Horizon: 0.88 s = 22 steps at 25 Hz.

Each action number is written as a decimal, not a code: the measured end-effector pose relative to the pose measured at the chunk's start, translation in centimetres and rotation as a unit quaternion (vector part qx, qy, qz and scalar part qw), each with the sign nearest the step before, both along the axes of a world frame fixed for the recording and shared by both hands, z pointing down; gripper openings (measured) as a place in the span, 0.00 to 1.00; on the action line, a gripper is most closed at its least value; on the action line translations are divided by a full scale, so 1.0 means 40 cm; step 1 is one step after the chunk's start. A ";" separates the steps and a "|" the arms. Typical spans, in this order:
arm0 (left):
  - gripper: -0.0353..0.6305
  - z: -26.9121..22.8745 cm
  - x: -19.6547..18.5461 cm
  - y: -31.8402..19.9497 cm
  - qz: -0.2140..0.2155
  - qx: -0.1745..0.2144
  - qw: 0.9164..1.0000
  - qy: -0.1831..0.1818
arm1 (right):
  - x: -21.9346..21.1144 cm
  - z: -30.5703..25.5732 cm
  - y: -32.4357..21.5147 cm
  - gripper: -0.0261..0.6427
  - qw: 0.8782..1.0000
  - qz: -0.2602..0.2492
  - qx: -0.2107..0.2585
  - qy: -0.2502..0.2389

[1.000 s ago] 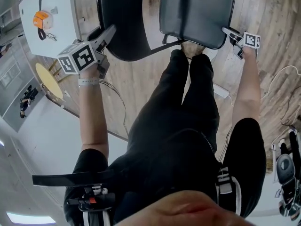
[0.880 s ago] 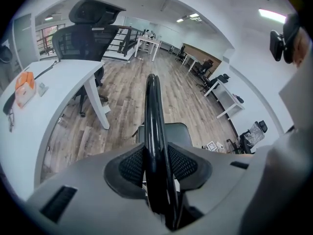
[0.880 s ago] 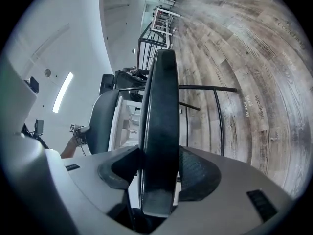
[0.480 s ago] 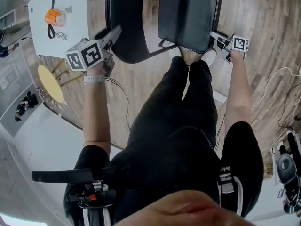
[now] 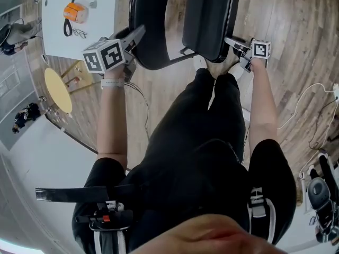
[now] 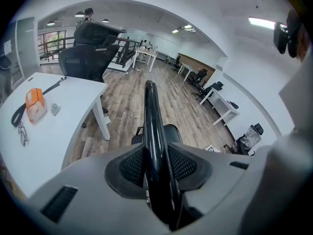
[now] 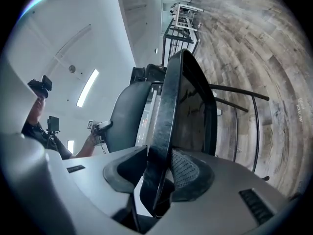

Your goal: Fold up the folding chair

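Observation:
The black folding chair stands on the wood floor in front of my feet. In the head view its backrest (image 5: 151,25) is at the left and its padded seat (image 5: 209,20) is tipped up steeply at the right. My left gripper (image 5: 133,37) is shut on the backrest's edge; in the left gripper view that thin black edge (image 6: 150,111) runs between the pads of the left gripper (image 6: 156,155). My right gripper (image 5: 234,44) clamps the seat's front edge, its jaws closing on it. In the right gripper view the seat rim (image 7: 171,97) sits between the pads of the right gripper (image 7: 164,166).
A white table (image 5: 98,30) at the left carries an orange box (image 5: 76,12), glasses and a black strap. A round yellow stool (image 5: 57,91) stands below it. White cables (image 5: 312,102) lie on the floor at the right. An office chair (image 6: 88,48) stands behind the table.
The seat has swung upward toward the backrest and looks narrower from above. My right gripper rose with it, and the left gripper lifted a little with the backrest.

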<state>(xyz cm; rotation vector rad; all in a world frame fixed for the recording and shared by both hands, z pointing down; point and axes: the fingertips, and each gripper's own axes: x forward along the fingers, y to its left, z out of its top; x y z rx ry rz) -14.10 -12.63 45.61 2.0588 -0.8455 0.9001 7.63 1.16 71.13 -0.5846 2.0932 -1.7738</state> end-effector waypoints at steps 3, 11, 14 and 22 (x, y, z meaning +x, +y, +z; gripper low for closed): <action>0.23 -0.016 -0.031 -0.023 -0.005 0.006 1.000 0.002 | -0.070 -0.043 -0.044 0.24 1.000 -0.020 0.017 0.008; 0.23 -0.068 -0.078 -0.054 -0.011 0.017 1.000 0.008 | -0.241 -0.142 -0.129 0.19 0.997 -0.059 0.035 0.018; 0.23 -0.080 -0.095 -0.059 -0.014 0.019 1.000 0.009 | -0.295 -0.173 -0.158 0.18 0.997 -0.065 0.047 0.009; 0.22 -0.095 -0.131 -0.079 -0.022 0.027 0.999 0.018 | -0.436 -0.211 -0.230 0.14 0.995 -0.084 0.058 0.009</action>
